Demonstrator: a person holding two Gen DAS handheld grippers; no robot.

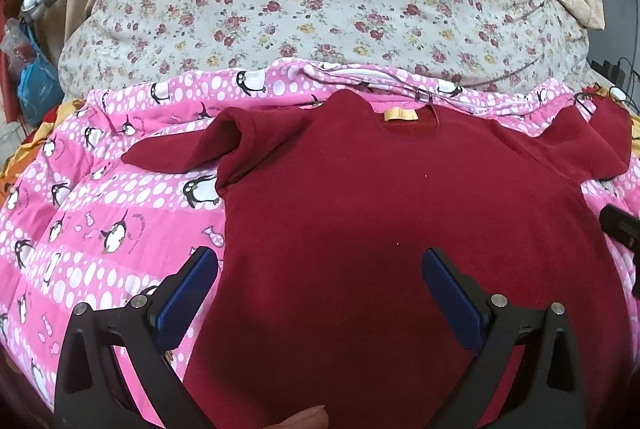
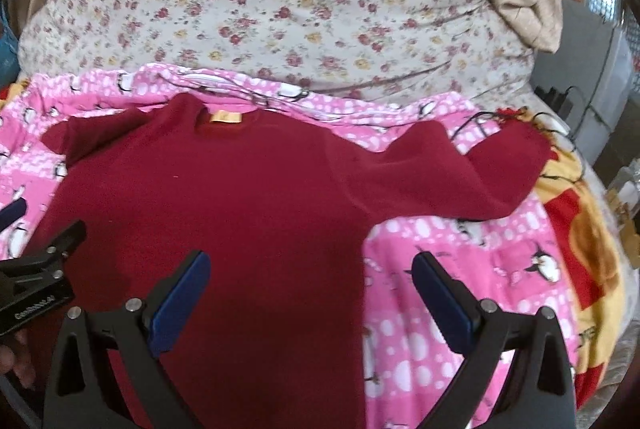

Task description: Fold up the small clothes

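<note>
Dark red fleece, a small long-sleeved top (image 1: 380, 209), lies spread flat on the pink penguin-print quilt (image 1: 100, 213) across the middle of both views, its yellow neck label (image 1: 400, 114) toward the top. Your left gripper (image 1: 320, 269) hovers at its lower left edge, jaws wide apart and holding nothing. Your right gripper (image 2: 311, 275) straddles its lower right edge, likewise spread and empty-handed.

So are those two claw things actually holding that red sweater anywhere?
No. The left gripper and right gripper are both open above the dark red sweater, gripping no part of it.
</note>
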